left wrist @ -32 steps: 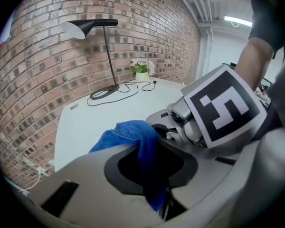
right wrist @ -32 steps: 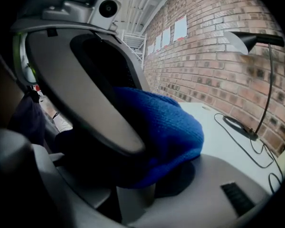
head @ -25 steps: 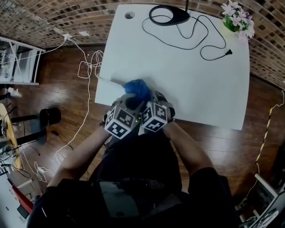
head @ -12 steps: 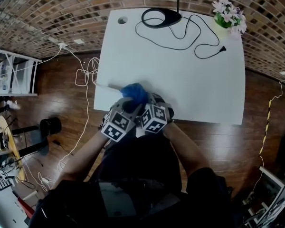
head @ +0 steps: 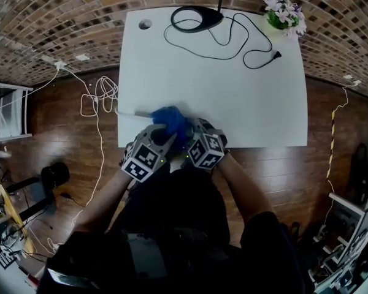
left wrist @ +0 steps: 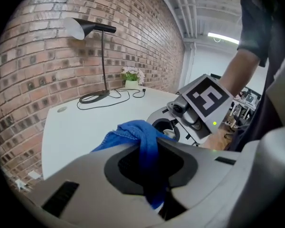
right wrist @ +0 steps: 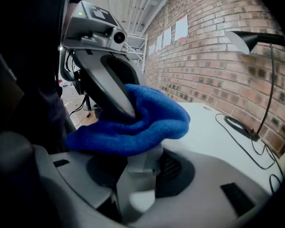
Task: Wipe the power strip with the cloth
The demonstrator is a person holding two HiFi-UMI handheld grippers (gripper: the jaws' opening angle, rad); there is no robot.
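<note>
A white worktop point(head: 233, 103) stands against a brick wall point(head: 80, 11) over a wood floor point(head: 61, 133). At its far edge are a lamp point(head: 196, 18) with its lead trailing to a loose plug point(head: 275, 55), and a pot of flowers point(head: 282, 12) in the far right corner. Both grippers meet at the near edge, close side by side. The left gripper point(left wrist: 152, 170) has its fingers nearly together, pinching a fold of the blue cloth point(left wrist: 133, 132), which bunches up beyond them. The right gripper point(right wrist: 142, 163) has its fingers narrowly apart and closed on a white block, most likely the end of the strip point(right wrist: 135, 196), though little of it shows. The cloth is draped over the strip's far part, touching it, with the left gripper's fingers pressed into the cloth from above. From the head view the cloth sits on the worktop just beyond the two marker cubes, and a thin white line runs left from under it along the near edge.
</note>
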